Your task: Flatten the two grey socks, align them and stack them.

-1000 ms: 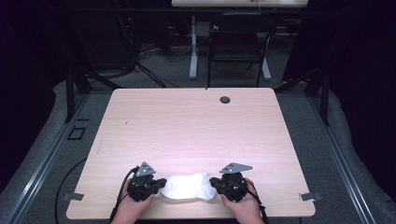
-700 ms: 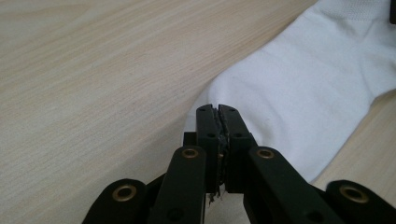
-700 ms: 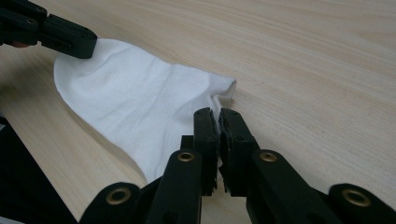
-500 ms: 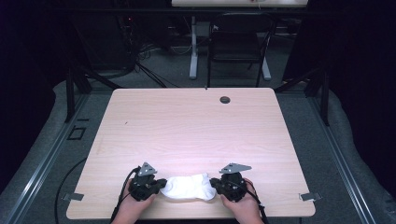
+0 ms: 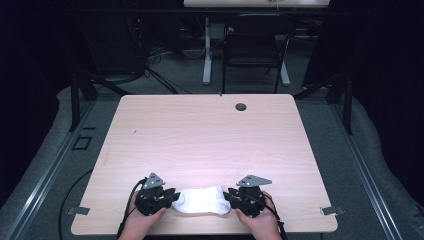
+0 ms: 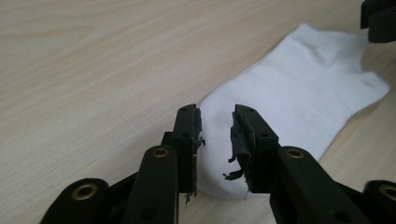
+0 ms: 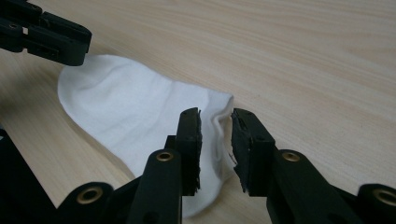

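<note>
**A:** Left gripper [image 5: 167, 196] jaws have just been opening, now part-open over the toe-side end of the white cotton ankle sock [image 5: 202, 199]. Fabric sits between the jaws, but the pads [image 6: 194, 126] are clear of it. No grip.

**B:** Right gripper [image 5: 231, 195]?

**A:** Same. Jaws have just been opening, now a moderate gap straddling the other end of the sock, near the cuff edge [image 7: 219, 105]. Nothing pinched. Its view also catches the left gripper's jaw at the far end of the sock.

**B:** Sock position?

**A:** Flat on the pale wood-grain table [image 5: 210, 140], close to the near edge, lying crosswise between the two grippers. Mostly smooth, with a few soft creases mid-body in both gripper views.

**B:** So this looks like a release after laying it out.

**A:** That's my read. To do it well: open a bit wider before moving, then lift both grippers straight up off the sock. The left pads are frayed, with loose rubber strips [image 6: 232, 161] hanging. Those could snag the knit and drag the end.

**B:** Back out sideways?

**A:** No. Any slide away from the sock risks bunching an end. Go up first, then away, both hands together so it isn't tugged one way.
</note>
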Action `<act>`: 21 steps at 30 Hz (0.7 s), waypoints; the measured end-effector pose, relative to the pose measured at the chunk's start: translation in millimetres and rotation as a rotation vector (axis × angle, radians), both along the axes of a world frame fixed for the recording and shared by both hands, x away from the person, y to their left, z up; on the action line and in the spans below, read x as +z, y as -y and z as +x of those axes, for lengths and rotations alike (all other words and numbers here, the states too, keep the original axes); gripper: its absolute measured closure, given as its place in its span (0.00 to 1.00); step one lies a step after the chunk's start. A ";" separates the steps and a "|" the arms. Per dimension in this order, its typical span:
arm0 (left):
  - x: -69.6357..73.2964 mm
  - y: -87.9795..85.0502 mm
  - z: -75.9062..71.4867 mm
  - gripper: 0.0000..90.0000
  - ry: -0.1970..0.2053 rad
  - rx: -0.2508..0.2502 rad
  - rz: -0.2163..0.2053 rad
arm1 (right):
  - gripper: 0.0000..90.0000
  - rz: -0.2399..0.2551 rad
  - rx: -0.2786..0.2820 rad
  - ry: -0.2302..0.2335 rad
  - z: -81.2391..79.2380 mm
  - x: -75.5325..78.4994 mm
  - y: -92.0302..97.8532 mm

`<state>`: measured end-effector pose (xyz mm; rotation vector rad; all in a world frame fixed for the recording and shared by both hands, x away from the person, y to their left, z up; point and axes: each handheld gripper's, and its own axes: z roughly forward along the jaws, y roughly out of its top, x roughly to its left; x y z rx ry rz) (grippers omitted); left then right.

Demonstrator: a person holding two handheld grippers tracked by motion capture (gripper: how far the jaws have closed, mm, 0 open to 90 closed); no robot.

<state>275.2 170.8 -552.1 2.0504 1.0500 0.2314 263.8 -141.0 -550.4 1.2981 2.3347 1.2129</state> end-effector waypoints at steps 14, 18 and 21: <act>-18.0 15.0 -4.3 0.66 -0.044 -0.076 0.067 | 0.87 -0.065 0.066 -0.020 8.2 -15.9 -20.1; -20.6 14.1 -3.7 0.65 -0.050 -0.080 0.059 | 0.88 -0.083 0.062 -0.032 10.3 -20.8 -18.5; -21.6 13.6 -5.2 0.65 -0.033 -0.094 0.067 | 0.88 -0.078 0.060 -0.035 10.4 -21.9 -17.4</act>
